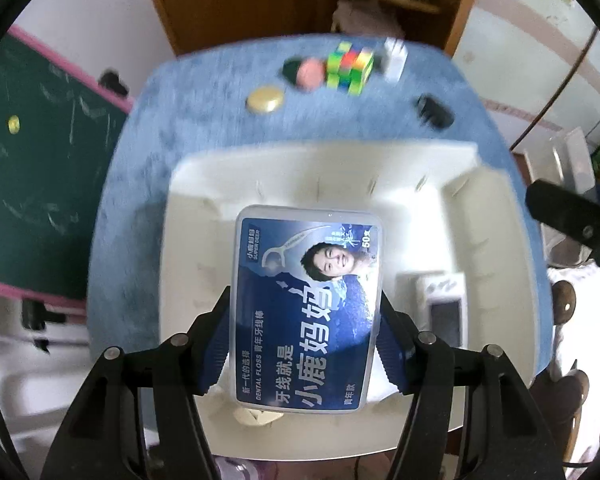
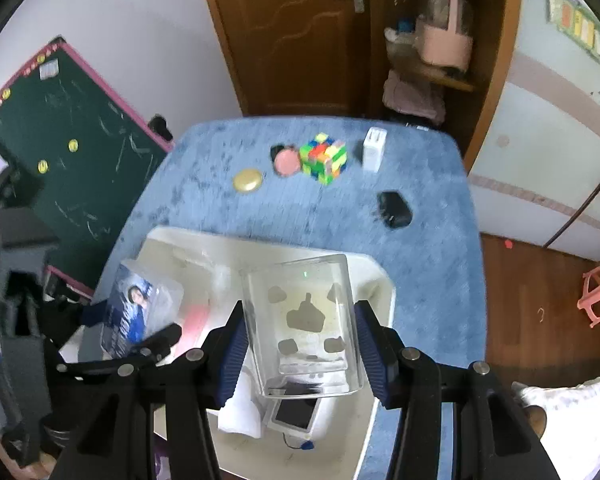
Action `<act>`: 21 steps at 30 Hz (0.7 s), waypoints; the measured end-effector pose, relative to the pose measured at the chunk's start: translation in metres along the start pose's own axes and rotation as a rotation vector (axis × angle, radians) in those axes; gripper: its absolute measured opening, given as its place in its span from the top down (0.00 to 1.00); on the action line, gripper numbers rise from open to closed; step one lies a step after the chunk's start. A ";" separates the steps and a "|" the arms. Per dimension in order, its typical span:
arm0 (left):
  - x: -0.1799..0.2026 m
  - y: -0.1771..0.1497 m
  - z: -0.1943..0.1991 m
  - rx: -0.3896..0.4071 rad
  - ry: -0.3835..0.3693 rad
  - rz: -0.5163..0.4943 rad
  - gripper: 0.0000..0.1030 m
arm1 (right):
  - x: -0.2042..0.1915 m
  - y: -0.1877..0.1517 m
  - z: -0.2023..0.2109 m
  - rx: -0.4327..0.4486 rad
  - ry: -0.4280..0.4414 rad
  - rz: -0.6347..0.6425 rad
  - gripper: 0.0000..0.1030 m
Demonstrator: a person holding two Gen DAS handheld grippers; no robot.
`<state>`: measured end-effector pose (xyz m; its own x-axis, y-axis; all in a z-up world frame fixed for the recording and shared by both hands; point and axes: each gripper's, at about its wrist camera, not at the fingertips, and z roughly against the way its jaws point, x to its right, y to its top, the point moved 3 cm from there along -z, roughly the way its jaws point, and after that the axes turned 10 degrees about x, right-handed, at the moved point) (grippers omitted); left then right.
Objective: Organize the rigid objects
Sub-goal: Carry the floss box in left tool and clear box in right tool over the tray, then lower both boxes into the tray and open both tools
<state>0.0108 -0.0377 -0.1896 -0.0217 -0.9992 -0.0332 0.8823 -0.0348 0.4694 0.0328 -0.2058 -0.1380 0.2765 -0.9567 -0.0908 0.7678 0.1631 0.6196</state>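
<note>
While both loads hang above the shallow white plastic tray (image 2: 380, 280) on the blue table (image 2: 428, 184), I treat each as rigid, light and slick. My left gripper (image 1: 304, 340) is clamped on the long edges of the flat blue-labelled clear plastic dental floss box (image 1: 308, 304); I judge this mid-side hold stable. My right gripper (image 2: 300, 344) pinches the clear rectangular plastic container (image 2: 304, 320) across its smooth walls, which could slip or crack under excess squeeze.
</note>
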 end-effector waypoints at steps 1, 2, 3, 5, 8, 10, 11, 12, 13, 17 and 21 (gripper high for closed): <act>-0.002 -0.006 -0.007 -0.018 0.002 0.004 0.35 | -0.003 -0.004 -0.005 -0.012 0.000 0.004 0.50; -0.004 -0.012 -0.013 -0.030 0.002 0.005 0.35 | -0.007 -0.009 -0.013 -0.031 -0.001 0.007 0.50; -0.005 -0.018 -0.018 -0.041 0.004 0.006 0.35 | -0.009 -0.013 -0.021 -0.049 -0.002 0.009 0.50; -0.006 -0.030 -0.028 -0.058 0.004 -0.003 0.35 | -0.014 -0.021 -0.036 -0.084 -0.002 0.010 0.50; -0.006 -0.042 -0.039 -0.078 0.001 -0.016 0.35 | -0.018 -0.034 -0.064 -0.152 -0.004 0.000 0.49; -0.007 -0.046 -0.045 -0.081 0.000 -0.022 0.35 | -0.019 -0.043 -0.083 -0.198 -0.008 -0.013 0.49; -0.007 -0.047 -0.048 -0.084 -0.003 -0.023 0.35 | -0.020 -0.048 -0.092 -0.220 -0.013 -0.018 0.49; -0.008 -0.048 -0.049 -0.087 -0.010 -0.023 0.35 | -0.020 -0.053 -0.102 -0.246 -0.018 -0.025 0.49; -0.008 -0.049 -0.051 -0.089 -0.015 -0.022 0.35 | -0.020 -0.056 -0.108 -0.261 -0.020 -0.027 0.49; -0.008 -0.053 -0.057 -0.101 -0.025 -0.038 0.35 | -0.021 -0.065 -0.132 -0.313 -0.040 -0.027 0.49; -0.008 -0.054 -0.060 -0.107 -0.029 -0.050 0.35 | -0.024 -0.068 -0.143 -0.339 -0.039 -0.027 0.49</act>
<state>-0.0089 -0.0267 -0.2675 -0.0791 -0.9965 -0.0279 0.9250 -0.0838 0.3705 0.0566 -0.1591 -0.2894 0.2360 -0.9693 -0.0695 0.9247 0.2020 0.3226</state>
